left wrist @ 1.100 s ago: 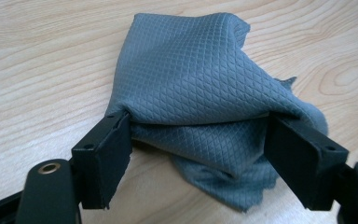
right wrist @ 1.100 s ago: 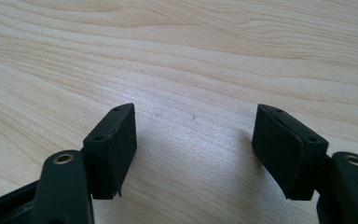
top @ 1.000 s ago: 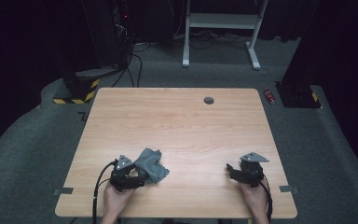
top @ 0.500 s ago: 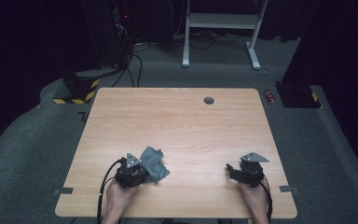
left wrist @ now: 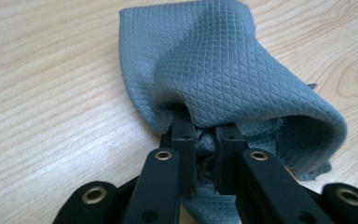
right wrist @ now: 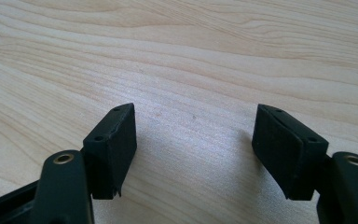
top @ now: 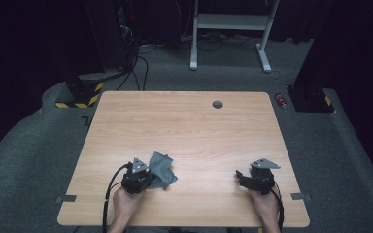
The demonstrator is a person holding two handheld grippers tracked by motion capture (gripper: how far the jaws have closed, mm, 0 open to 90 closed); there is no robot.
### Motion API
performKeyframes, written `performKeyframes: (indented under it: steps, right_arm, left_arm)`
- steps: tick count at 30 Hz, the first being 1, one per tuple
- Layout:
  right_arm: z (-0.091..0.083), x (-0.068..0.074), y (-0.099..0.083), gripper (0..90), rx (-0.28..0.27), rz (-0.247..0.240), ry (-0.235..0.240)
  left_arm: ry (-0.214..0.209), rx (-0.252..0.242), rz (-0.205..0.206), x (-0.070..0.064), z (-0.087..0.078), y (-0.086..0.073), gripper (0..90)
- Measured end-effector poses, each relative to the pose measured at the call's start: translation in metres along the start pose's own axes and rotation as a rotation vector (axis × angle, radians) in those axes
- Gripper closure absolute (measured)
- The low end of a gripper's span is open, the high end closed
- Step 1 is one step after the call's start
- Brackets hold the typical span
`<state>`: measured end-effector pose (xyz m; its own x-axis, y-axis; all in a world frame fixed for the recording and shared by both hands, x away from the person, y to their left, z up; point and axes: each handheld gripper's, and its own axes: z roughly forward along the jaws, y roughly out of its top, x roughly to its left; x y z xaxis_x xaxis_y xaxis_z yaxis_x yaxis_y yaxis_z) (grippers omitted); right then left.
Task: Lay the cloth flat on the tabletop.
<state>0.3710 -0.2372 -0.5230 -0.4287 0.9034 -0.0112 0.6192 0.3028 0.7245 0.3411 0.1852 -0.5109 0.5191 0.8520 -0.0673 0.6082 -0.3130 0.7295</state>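
Left gripper view: left gripper (left wrist: 204,133) pinches quilted grey cloth (left wrist: 223,70); right gripper (right wrist: 196,140) gapes over woodgrain.

Desk (top: 189,126): light wood. Grey round grommet (top: 217,104) near its far edge. Small red object (top: 281,100) on floor just beyond far-right corner. Yellow-black striped base (top: 80,95) beyond far-left corner.

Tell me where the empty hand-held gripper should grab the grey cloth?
Probably the free right-hand edge of the grey cloth, coming in low from the right. The left hand-held gripper already pinches its near-left bunched fold, so that loose edge lies clear on the table. The right hand-held gripper stands open, facing bare wood.
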Motion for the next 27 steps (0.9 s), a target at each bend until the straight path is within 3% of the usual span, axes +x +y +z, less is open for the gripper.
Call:
performKeyframes:
  steps: [16, 27]
  right_arm:
    - [0.000, 0.000, 0.000, 30.5, 0.000, 0.000, 0.000]
    - [0.000, 0.000, 0.000, 30.5, 0.000, 0.000, 0.000]
  left_arm:
    - [-0.076, -0.056, -0.003, -0.009, 0.008, 0.029, 83.3]
    - [-0.103, -0.072, -0.001, -0.018, 0.030, 0.055, 83.3]
